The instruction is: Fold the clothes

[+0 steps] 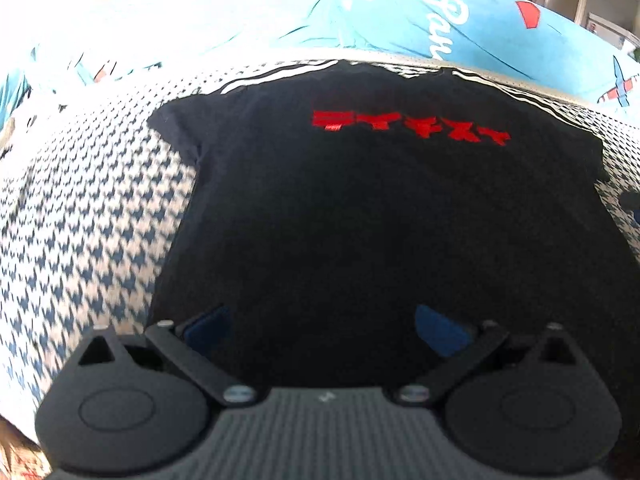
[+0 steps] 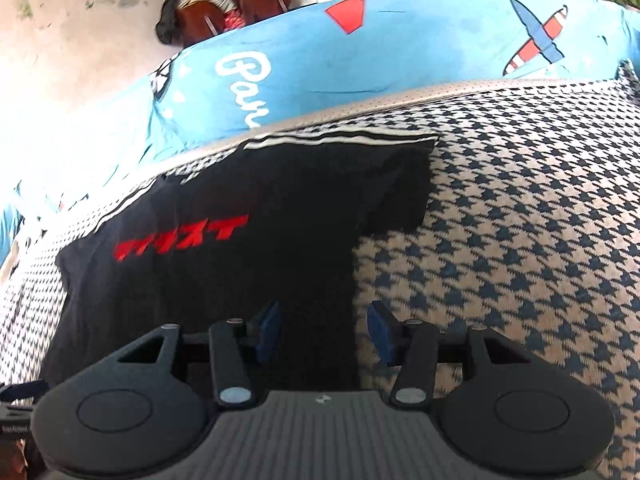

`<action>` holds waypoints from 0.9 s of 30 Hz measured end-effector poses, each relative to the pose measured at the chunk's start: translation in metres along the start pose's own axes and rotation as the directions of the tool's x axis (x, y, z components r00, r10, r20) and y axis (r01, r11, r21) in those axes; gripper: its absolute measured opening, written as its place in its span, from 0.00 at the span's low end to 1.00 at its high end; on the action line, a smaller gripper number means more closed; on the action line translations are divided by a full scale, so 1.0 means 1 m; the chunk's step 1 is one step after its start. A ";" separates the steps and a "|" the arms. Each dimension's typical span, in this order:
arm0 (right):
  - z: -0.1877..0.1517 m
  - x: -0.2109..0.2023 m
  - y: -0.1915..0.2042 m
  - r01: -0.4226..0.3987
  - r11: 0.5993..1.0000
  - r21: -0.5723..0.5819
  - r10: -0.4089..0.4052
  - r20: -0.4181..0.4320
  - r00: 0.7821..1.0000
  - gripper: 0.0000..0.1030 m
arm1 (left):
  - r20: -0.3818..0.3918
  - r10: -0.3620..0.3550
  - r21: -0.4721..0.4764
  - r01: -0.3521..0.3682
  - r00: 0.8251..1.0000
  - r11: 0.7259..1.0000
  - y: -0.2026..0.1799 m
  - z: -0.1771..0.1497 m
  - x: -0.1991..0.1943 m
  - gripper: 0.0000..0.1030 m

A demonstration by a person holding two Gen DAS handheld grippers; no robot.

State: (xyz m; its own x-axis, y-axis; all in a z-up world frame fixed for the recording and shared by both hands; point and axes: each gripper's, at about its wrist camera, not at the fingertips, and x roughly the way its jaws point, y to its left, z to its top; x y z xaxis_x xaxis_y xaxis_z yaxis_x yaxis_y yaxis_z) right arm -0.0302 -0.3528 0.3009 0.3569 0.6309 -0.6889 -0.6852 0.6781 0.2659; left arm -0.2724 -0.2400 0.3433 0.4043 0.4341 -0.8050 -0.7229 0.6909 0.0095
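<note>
Your black T-shirt [image 1: 360, 208] lies spread flat on the houndstooth cover [image 1: 92, 216], red lettering [image 1: 408, 126] at the far end, long axis running near to far. Your left gripper [image 1: 322, 332] hovers over its near hem, jaws wide, holding nothing; your right gripper [image 2: 324, 330] straddles its right edge, jaws apart and empty.

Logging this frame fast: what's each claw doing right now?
Left claw: open, holding nothing, over the black T-shirt.
Right claw: open, holding nothing, at the shirt's edge.
</note>
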 end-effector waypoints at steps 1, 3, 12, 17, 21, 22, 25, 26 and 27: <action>0.003 0.001 -0.002 0.005 1.000 0.008 -0.006 0.009 1.000 0.52 | 0.005 -0.003 0.006 0.003 1.000 1.000 0.000 0.003 0.001 1.00; 0.009 0.003 -0.006 0.014 1.000 0.028 -0.015 0.034 0.999 0.59 | 0.010 -0.015 0.009 0.015 1.000 1.000 0.000 0.009 0.003 1.00; 0.037 0.022 -0.027 0.055 0.991 0.124 -0.066 0.089 0.994 0.64 | 0.006 -0.050 -0.016 0.050 0.999 0.999 0.002 0.037 0.019 1.00; 0.048 0.035 -0.035 0.070 0.987 0.145 -0.084 0.097 0.992 0.66 | -0.002 -0.072 -0.033 0.072 0.997 0.997 0.003 0.050 0.028 1.00; 0.058 0.046 -0.042 0.075 0.984 0.164 -0.095 0.118 0.988 0.67 | -0.002 -0.074 -0.019 0.074 0.997 0.997 0.000 0.057 0.034 1.00; 0.060 0.049 -0.044 0.076 0.983 0.168 -0.096 0.119 0.988 0.67 | -0.004 -0.078 -0.018 0.078 0.997 0.997 0.000 0.058 0.035 1.00; 0.065 0.058 -0.048 0.078 0.981 0.179 -0.100 0.120 0.988 0.67 | -0.013 -0.087 -0.019 0.086 0.996 0.996 -0.002 0.063 0.042 1.00; 0.067 0.062 -0.049 0.078 0.980 0.183 -0.101 0.120 0.988 0.67 | -0.015 -0.087 -0.020 0.087 0.996 0.996 -0.003 0.065 0.044 1.00; 0.069 0.065 -0.050 0.079 0.979 0.187 -0.103 0.120 0.987 0.67 | -0.017 -0.088 -0.021 0.088 0.996 0.996 -0.003 0.067 0.045 1.00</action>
State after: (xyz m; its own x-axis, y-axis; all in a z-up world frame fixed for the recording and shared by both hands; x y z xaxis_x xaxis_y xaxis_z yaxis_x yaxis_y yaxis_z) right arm 0.0713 -0.3201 0.2896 0.4990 0.5985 -0.6267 -0.5239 0.7844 0.3320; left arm -0.2140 -0.1839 0.3468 0.4567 0.3614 -0.8129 -0.6963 0.7140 -0.0738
